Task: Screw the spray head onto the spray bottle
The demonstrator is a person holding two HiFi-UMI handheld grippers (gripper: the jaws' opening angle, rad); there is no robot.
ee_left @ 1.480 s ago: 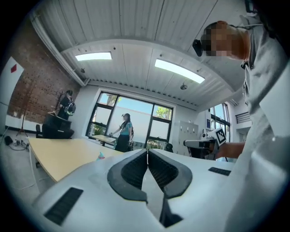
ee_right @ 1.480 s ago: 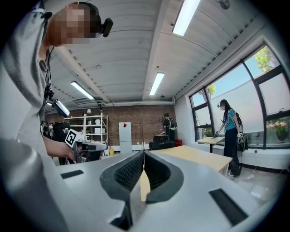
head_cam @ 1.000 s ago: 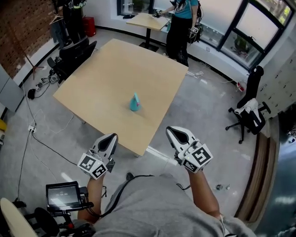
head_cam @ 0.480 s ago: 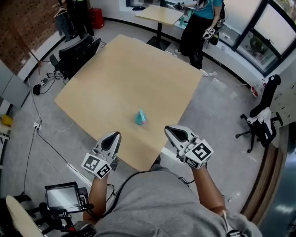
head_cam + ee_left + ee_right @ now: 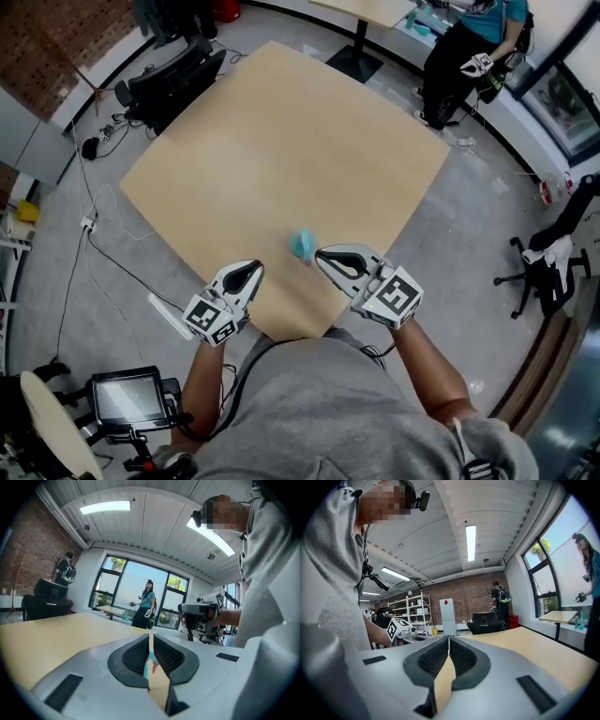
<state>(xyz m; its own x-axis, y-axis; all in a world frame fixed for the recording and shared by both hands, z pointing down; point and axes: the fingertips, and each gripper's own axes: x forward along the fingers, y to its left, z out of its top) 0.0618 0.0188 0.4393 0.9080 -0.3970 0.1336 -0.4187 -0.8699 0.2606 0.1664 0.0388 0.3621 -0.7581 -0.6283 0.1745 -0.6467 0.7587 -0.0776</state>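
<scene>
Both had closed in on the table (image 5: 281,141) over the last second. The left gripper (image 5: 249,271) and right gripper (image 5: 324,255) were pinched together, empty. The teal spray bottle (image 5: 302,246) stood between their tips, near the table's front edge, so grabbing looked next.

The person wears a loose grey shirt (image 5: 319,412), and a thin black cable (image 5: 236,386) runs over it. The left claw (image 5: 254,268) and the right claw (image 5: 322,255) are pale grey with black bumpy pads (image 5: 133,656). Each claw has a white cube (image 5: 392,298) with black square marks.
</scene>
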